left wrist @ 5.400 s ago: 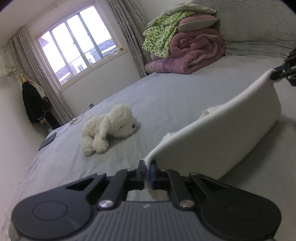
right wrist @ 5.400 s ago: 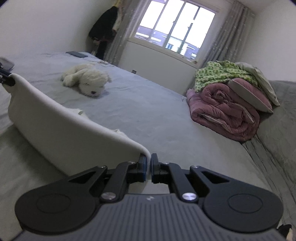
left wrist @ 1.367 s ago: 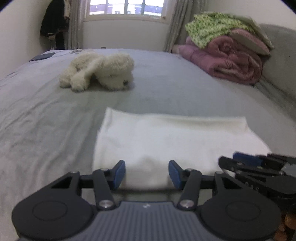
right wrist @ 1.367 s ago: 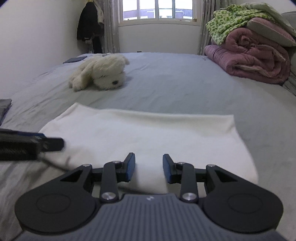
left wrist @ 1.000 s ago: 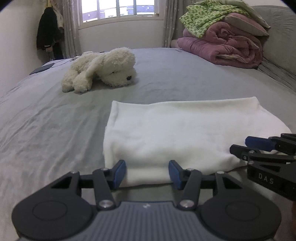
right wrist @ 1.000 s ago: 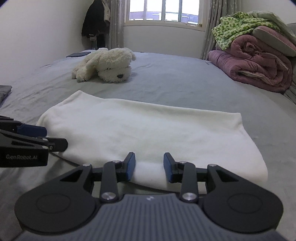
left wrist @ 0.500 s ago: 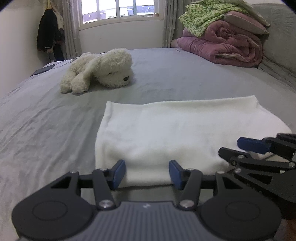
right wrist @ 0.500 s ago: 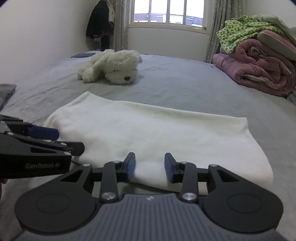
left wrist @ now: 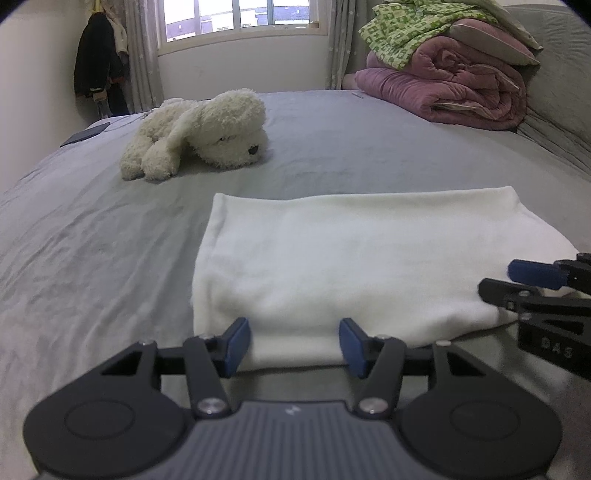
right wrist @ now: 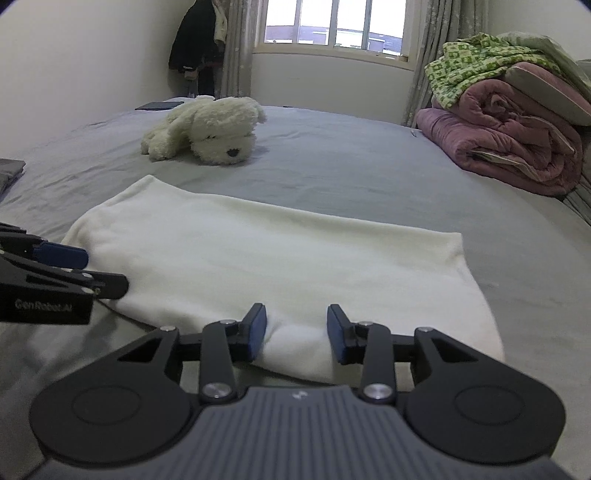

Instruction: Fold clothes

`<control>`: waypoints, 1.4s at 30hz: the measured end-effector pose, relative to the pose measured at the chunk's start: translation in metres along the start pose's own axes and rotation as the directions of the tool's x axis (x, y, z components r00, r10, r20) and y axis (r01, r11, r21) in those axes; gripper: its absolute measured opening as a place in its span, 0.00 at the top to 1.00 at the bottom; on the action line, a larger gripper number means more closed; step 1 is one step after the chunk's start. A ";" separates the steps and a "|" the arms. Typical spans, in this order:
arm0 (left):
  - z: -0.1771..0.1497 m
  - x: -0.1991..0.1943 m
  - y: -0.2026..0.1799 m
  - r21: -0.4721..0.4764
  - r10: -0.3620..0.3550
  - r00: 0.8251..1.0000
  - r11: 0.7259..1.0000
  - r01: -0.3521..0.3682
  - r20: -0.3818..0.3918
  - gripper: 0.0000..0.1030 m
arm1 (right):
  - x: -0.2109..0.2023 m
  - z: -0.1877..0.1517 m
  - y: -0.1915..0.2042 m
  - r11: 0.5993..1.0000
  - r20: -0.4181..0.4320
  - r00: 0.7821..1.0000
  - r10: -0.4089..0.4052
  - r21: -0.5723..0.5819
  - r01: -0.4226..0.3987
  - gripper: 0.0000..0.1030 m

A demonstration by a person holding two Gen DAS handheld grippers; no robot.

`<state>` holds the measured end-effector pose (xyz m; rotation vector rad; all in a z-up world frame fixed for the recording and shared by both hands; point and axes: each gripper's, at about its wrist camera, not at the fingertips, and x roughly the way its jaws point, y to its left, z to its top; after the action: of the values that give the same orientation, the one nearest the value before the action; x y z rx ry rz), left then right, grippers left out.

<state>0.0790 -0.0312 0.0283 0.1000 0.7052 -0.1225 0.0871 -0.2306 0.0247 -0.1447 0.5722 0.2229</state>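
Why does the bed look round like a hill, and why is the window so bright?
Left wrist view: the fisheye lens bends the bed into a hump and darkens the corners; the window is washed out by daylight. Right wrist view: same curve, the window glares, and the cloth looks a bit soft.

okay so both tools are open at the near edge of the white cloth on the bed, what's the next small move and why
Probably close both tools on the near edge. The left tool and right tool are open, each with its jaws either side of the near edge of the folded white cloth, which lies flat on the grey bed. Neither grips it yet, so a pinch likely comes before any further fold.
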 end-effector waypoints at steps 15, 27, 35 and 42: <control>0.001 0.001 0.002 -0.002 -0.001 1.000 1.000 0.001 -0.006 0.45 | -0.011 -0.009 -0.049 0.998 -0.006 0.999 -0.036 0.047 0.036 0.59; 0.002 0.001 0.004 -0.008 -0.007 1.000 1.000 0.007 -0.012 0.45 | -0.021 -0.006 -0.072 1.000 -0.044 0.999 0.014 -0.012 -0.015 0.60; 0.002 0.001 0.006 -0.004 -0.012 1.000 1.000 0.012 -0.012 0.45 | -0.015 -0.015 -0.104 0.993 -0.071 0.997 0.040 0.116 -0.031 0.54; 0.005 0.001 0.013 -0.017 -0.030 0.999 0.999 0.030 -0.021 0.45 | -0.010 -0.012 -0.110 0.986 -0.107 0.993 0.055 0.162 -0.037 0.51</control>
<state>0.0845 -0.0192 0.0319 0.0750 0.7287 -0.1448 0.0997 -0.3406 0.0279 0.0121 0.7023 0.2136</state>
